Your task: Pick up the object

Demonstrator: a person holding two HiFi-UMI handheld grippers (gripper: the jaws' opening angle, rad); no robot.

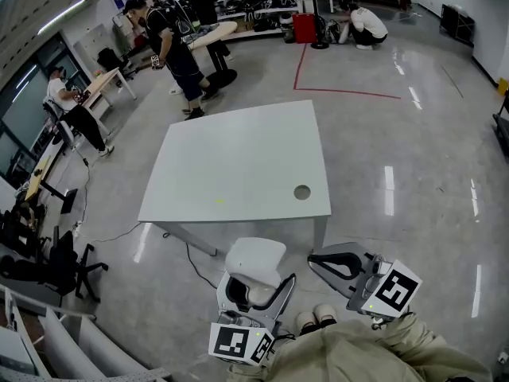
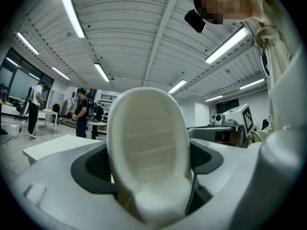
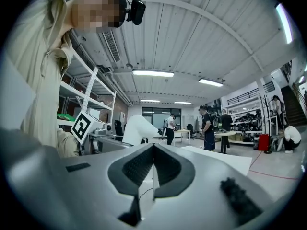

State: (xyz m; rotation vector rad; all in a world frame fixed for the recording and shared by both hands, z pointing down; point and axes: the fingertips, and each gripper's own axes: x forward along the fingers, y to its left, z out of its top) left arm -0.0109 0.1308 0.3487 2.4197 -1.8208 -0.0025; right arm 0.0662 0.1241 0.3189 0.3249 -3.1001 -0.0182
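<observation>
- Clamped in left gripper [image 1: 253, 286]: white scoop-shaped object [image 1: 256, 258], held upright.
- Right gripper [image 1: 336, 264] pinched together, jaws touching.
- Ahead, white table [image 1: 238, 161].

Smooth, matt white on the worktop [image 1: 238, 165]; glossy grey on the floor [image 1: 413, 150]. Smooth cream plastic for the object [image 2: 148, 147]; matt grey plastic, rough dark pads [image 3: 139, 166] on the right hand-held gripper [image 3: 153, 152].

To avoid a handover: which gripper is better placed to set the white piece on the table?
Likely left: the left gripper holds the white piece, facing the table; the right gripper is shut and empty.
</observation>
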